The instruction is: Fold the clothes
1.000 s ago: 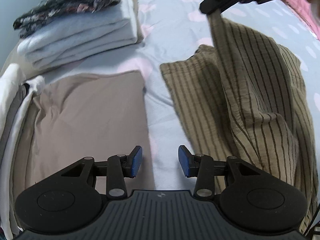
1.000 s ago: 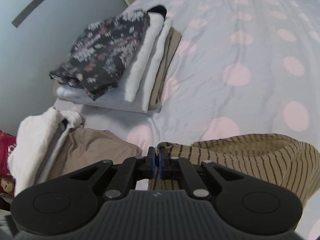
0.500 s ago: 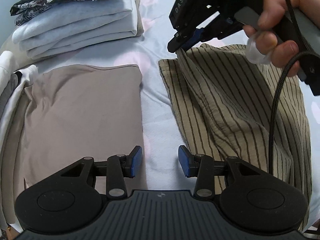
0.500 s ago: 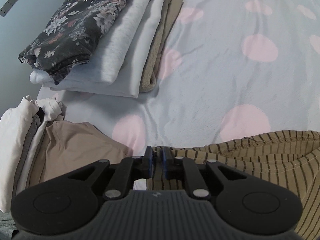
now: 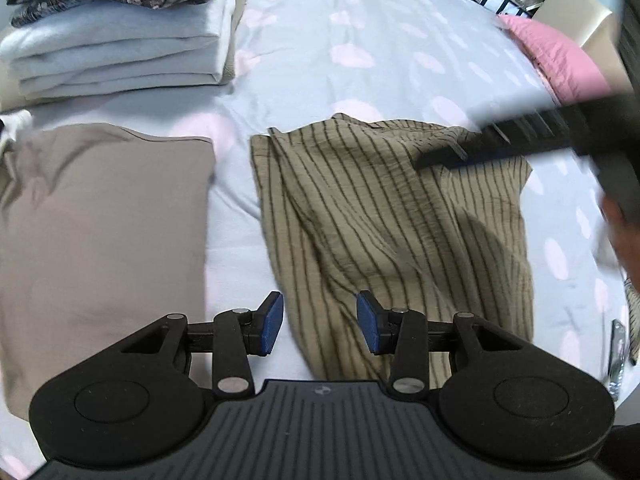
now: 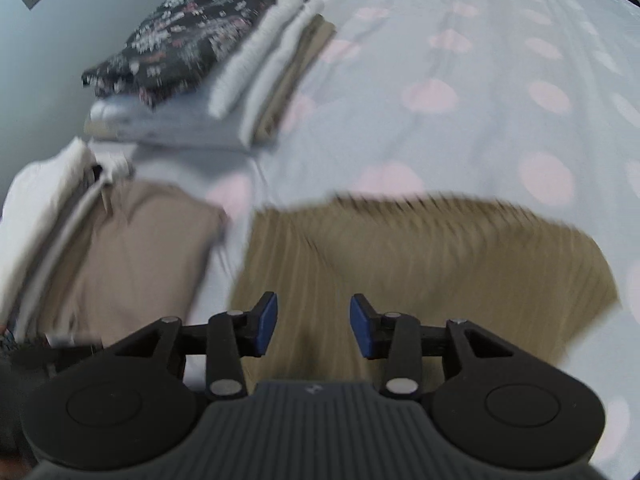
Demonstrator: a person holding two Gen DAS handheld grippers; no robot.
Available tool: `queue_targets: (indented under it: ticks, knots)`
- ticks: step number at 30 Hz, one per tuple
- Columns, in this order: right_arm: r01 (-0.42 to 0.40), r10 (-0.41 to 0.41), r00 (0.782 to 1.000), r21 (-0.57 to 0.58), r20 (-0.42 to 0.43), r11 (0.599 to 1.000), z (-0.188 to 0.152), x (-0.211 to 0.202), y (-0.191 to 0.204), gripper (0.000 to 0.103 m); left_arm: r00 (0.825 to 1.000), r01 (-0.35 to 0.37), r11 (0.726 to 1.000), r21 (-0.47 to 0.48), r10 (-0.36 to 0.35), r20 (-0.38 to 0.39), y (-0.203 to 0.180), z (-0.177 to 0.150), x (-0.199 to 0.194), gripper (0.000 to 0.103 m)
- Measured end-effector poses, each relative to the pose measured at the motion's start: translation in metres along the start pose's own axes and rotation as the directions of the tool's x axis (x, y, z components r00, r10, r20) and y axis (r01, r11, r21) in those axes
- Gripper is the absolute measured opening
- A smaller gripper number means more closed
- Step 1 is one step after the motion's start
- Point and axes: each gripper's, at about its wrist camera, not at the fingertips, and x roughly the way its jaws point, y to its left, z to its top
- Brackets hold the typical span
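A tan garment with dark stripes (image 5: 392, 216) lies folded over on the bed, wrinkled; it shows blurred in the right wrist view (image 6: 432, 256). My left gripper (image 5: 320, 322) is open and empty, low over the garment's near left edge. My right gripper (image 6: 313, 326) is open and empty above the garment's near part; in the left wrist view it (image 5: 440, 158) is a dark blur over the garment's far right corner.
A folded beige garment (image 5: 100, 224) lies left of the striped one. A stack of folded clothes topped by a dark floral piece (image 5: 116, 28) sits at the far left. The bed sheet (image 5: 360, 20) is pale blue with pink dots. A pink pillow (image 5: 556, 52) lies far right.
My right gripper opened and let go of the striped garment, then pulled back to the right. The garment's lifted flap now lies flat. My left gripper shifted right over the garment's edge.
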Motion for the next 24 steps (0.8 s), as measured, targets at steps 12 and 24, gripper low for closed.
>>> queue_targets:
  ticks: [12,24]
  knots:
    - [0.062,-0.065,0.998,0.113,0.025,0.992,-0.166,-0.061,-0.050,0.051,0.997,0.069,0.996,-0.058,-0.071,-0.030,-0.013,-0.011,0.027,0.038]
    - [0.061,-0.064,0.998,0.158,0.016,0.986,-0.256,-0.044,-0.039,0.052,0.997,0.060,0.994,-0.094,-0.063,-0.036,-0.014,-0.021,0.038,0.000]
